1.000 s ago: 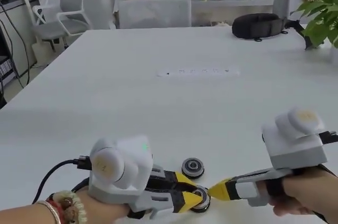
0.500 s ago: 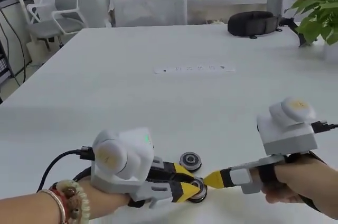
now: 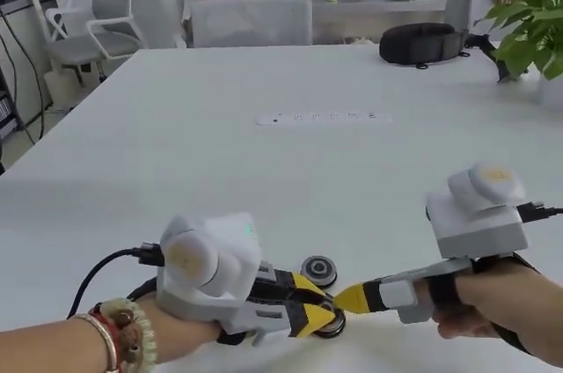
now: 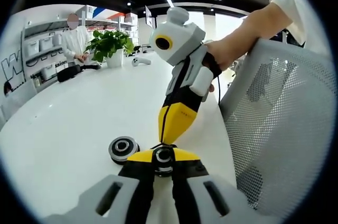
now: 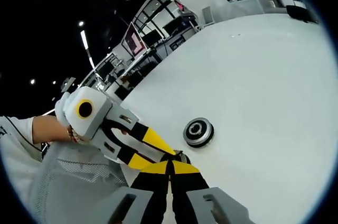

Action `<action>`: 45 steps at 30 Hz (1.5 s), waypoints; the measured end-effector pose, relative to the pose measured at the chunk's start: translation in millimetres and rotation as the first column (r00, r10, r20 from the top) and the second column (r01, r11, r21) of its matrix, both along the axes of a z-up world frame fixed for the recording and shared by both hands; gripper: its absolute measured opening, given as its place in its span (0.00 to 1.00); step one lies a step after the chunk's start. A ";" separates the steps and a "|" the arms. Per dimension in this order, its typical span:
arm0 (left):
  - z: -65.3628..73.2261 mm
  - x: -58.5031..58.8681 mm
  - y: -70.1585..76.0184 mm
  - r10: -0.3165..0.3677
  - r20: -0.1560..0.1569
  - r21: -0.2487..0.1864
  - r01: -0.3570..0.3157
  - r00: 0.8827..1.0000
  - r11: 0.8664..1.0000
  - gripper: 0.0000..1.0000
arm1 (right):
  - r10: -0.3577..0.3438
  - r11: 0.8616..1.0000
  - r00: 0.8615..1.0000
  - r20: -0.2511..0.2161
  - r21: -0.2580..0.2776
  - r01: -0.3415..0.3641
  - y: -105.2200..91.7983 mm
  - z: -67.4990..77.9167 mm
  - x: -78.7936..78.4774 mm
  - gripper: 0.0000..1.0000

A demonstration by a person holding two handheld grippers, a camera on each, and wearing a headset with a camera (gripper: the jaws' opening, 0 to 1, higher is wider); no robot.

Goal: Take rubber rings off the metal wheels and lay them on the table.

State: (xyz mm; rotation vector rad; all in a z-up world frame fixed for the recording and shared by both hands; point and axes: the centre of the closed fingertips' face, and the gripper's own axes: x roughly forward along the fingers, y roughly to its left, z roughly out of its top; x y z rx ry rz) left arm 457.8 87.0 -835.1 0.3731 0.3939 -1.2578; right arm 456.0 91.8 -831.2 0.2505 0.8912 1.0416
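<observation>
A small metal wheel (image 3: 329,323) with a black rubber ring sits clamped between the yellow jaws of my left gripper (image 3: 322,315), low over the table's near edge. In the left gripper view the same wheel (image 4: 163,158) stands at the tips of that gripper (image 4: 163,153). My right gripper (image 3: 339,301) comes in from the right, and its closed yellow tip (image 4: 170,138) pinches the ring at the wheel's rim. In the right gripper view its jaws (image 5: 172,161) meet against the left gripper (image 5: 138,147). A second ringed wheel (image 3: 318,270) (image 4: 123,149) (image 5: 198,132) lies flat just beyond.
The white table (image 3: 290,171) stretches far ahead, with a flat white power strip (image 3: 321,117) at mid-table. A black bag (image 3: 427,40) and a green plant (image 3: 532,17) stand at the far right. Grey chairs (image 3: 251,19) and seated people line the far side.
The two grippers stay together on the wheel, with the right tip drawn slightly closer to it. The loose wheel has not moved; the head camera has shifted a little.
</observation>
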 end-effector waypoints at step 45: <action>0.5 1.7 0.6 0.014 0.005 -0.004 -0.014 1.000 1.000 0.05 | -0.036 0.999 0.999 0.015 -0.003 0.036 -5.0 -3.3 7.2 0.00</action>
